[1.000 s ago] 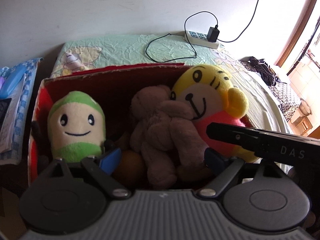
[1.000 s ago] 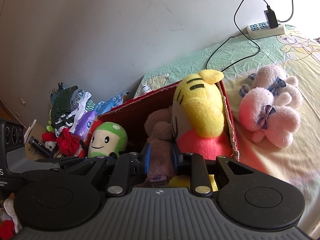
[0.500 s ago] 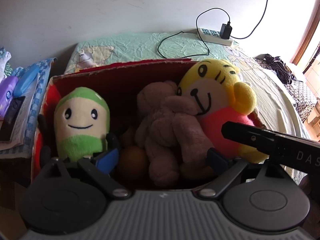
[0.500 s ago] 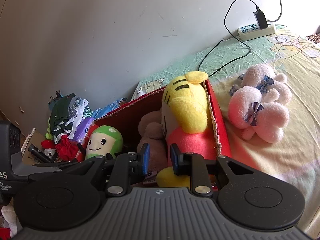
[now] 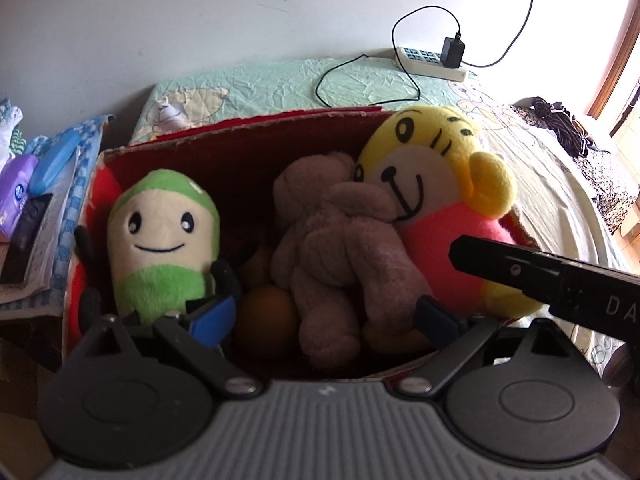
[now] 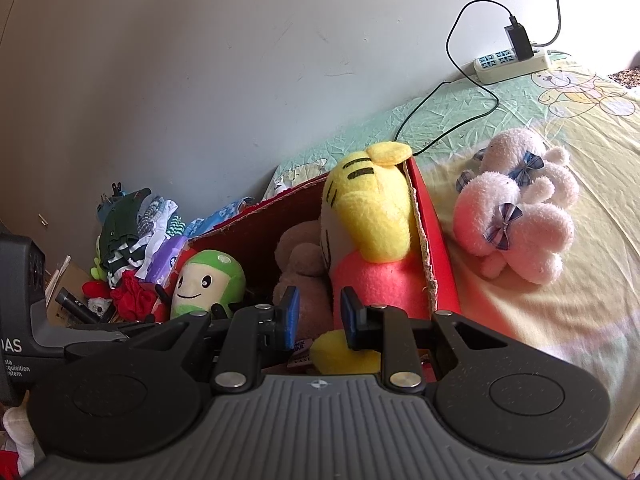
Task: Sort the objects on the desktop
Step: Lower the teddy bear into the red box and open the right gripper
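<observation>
A red cardboard box [image 5: 248,140] holds a green-and-cream plush [image 5: 164,236], a brown bear [image 5: 332,248], a yellow-and-pink tiger plush [image 5: 436,188] and an orange ball [image 5: 264,316]. My left gripper [image 5: 324,320] is open above the box's near edge, holding nothing. My right gripper [image 6: 318,316] hovers over the box's [image 6: 432,224] near side, jaws a narrow gap apart and empty, in front of the bear [image 6: 300,272] and tiger [image 6: 372,216]. A pink plush pair [image 6: 520,208] lies on the bed right of the box.
A power strip [image 6: 512,62] with a charger and black cable [image 5: 360,76] lies by the wall. Clothes and clutter [image 6: 132,240] pile left of the box. A purple pack [image 5: 16,196] and books [image 5: 36,240] sit at left. The bed sheet [image 6: 560,320] extends right.
Both grippers have drawn back from the box, which sits slightly farther off in both views. The right gripper's jaws have parted a little. The toys have not moved.
</observation>
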`<action>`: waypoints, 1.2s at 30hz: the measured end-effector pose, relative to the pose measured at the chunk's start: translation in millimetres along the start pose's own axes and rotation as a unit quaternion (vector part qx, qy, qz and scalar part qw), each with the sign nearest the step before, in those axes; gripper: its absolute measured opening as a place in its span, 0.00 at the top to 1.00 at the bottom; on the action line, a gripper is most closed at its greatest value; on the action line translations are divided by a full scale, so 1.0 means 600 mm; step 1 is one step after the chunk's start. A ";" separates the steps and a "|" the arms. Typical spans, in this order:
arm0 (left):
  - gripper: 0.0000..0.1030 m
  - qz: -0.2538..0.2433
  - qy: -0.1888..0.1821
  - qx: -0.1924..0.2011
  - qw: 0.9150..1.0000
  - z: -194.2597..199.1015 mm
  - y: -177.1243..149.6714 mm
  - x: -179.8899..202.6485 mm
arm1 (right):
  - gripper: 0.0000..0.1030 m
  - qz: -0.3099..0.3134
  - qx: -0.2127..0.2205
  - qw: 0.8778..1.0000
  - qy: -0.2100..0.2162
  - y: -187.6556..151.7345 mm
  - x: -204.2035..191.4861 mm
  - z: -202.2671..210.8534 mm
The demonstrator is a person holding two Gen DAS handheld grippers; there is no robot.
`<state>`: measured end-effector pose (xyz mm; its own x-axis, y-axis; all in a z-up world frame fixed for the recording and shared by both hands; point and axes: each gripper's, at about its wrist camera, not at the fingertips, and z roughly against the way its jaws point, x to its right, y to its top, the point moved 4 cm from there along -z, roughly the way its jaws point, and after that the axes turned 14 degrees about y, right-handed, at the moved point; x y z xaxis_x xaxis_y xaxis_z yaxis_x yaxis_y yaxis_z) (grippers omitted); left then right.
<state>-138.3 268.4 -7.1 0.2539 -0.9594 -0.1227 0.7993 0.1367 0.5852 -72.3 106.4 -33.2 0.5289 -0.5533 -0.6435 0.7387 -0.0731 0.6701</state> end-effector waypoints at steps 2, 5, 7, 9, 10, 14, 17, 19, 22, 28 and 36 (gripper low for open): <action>0.06 0.002 -0.004 -0.004 1.000 -0.002 -0.001 -0.001 | 0.76 -0.002 0.001 1.000 0.000 0.000 0.001 0.000; 0.06 0.007 -0.006 -0.009 1.000 -0.004 -0.001 -0.002 | 0.76 -0.001 0.001 1.000 -0.001 -0.001 0.000 0.000; 0.06 0.008 -0.004 -0.011 1.000 -0.004 -0.002 -0.002 | 0.76 0.001 0.001 1.000 -0.002 -0.002 0.000 0.000; 0.06 0.007 -0.001 -0.011 1.000 -0.004 -0.003 0.000 | 0.76 0.001 0.002 1.000 -0.003 -0.002 -0.001 0.000; 0.06 0.006 0.002 -0.013 1.000 -0.004 -0.003 0.001 | 0.76 0.001 0.002 1.000 -0.003 -0.002 -0.001 0.001; 0.04 0.006 0.009 -0.019 1.000 -0.003 -0.001 0.001 | 0.76 0.002 0.002 1.000 -0.003 -0.002 -0.002 0.001; 0.04 0.008 0.014 -0.020 1.000 -0.003 -0.001 0.000 | 0.76 0.003 0.001 1.000 -0.003 -0.002 -0.002 0.001; 0.03 0.007 0.016 -0.018 1.000 -0.001 -0.002 0.001 | 0.76 0.003 0.001 1.000 -0.002 -0.002 -0.003 0.002; 0.03 0.006 0.019 -0.015 1.000 0.000 -0.002 0.002 | 0.76 0.005 0.001 1.000 -0.003 -0.003 -0.003 0.002; 0.03 0.013 0.030 -0.014 0.999 0.002 0.000 -0.001 | 0.76 0.002 0.002 1.000 0.001 -0.002 -0.003 0.004; 0.03 0.013 0.051 -0.011 0.999 0.007 0.004 -0.003 | 0.76 -0.005 0.007 1.000 0.015 0.000 0.002 0.011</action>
<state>-139.0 269.5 -2.2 0.3287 -0.9253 -0.1893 0.8026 0.1680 0.5724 -74.6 100.6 -31.4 0.5334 -0.5278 -0.6610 0.7382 -0.0911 0.6684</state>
